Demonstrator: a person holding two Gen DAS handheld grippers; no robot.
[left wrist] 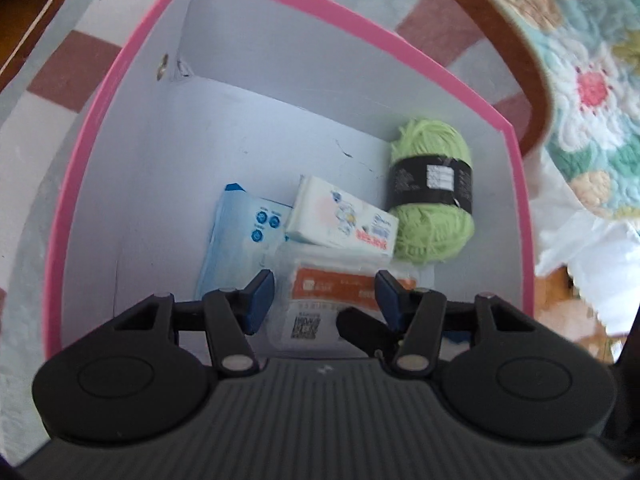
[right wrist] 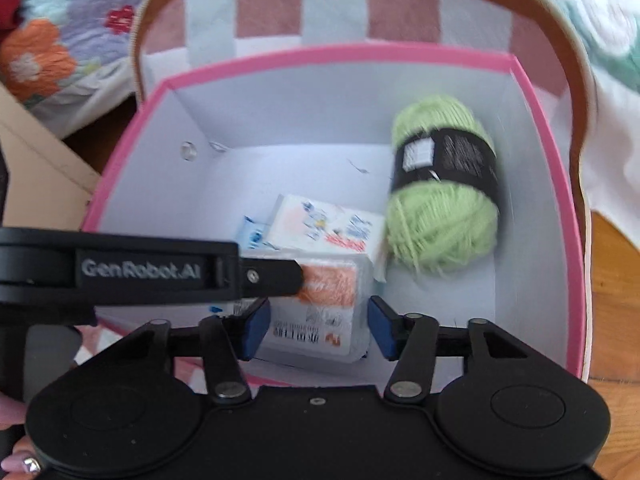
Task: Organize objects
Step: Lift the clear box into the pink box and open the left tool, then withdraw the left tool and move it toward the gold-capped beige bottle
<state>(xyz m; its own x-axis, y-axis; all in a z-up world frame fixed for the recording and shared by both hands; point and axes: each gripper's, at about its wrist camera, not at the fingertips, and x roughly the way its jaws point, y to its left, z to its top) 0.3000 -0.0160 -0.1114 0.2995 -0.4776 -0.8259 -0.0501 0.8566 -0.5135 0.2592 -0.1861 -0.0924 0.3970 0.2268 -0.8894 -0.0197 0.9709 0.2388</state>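
A pink-rimmed white box [left wrist: 120, 128] [right wrist: 536, 128] holds a green yarn ball [left wrist: 434, 204] [right wrist: 444, 208], a white tissue pack [left wrist: 344, 220] [right wrist: 328, 224] and a blue pack [left wrist: 240, 232]. Near the box's front wall is an orange-labelled pack [left wrist: 336, 284] [right wrist: 324, 312]. My left gripper [left wrist: 325, 300] reaches down into the box and is shut on this pack, whose soft sides bulge past the pads. My right gripper [right wrist: 318, 330] straddles the same pack with its blue pads close beside it, a thin gap showing. The left gripper's finger [right wrist: 276, 276] crosses over the label.
The box stands on a red-and-grey checked cloth [right wrist: 332, 12] inside a brown-rimmed tray [left wrist: 516, 52]. Flowered quilting [left wrist: 592, 92] [right wrist: 48, 40] lies around it. A cardboard edge [right wrist: 36, 168] is at the left. A hand [right wrist: 16, 456] grips a handle at the lower left.
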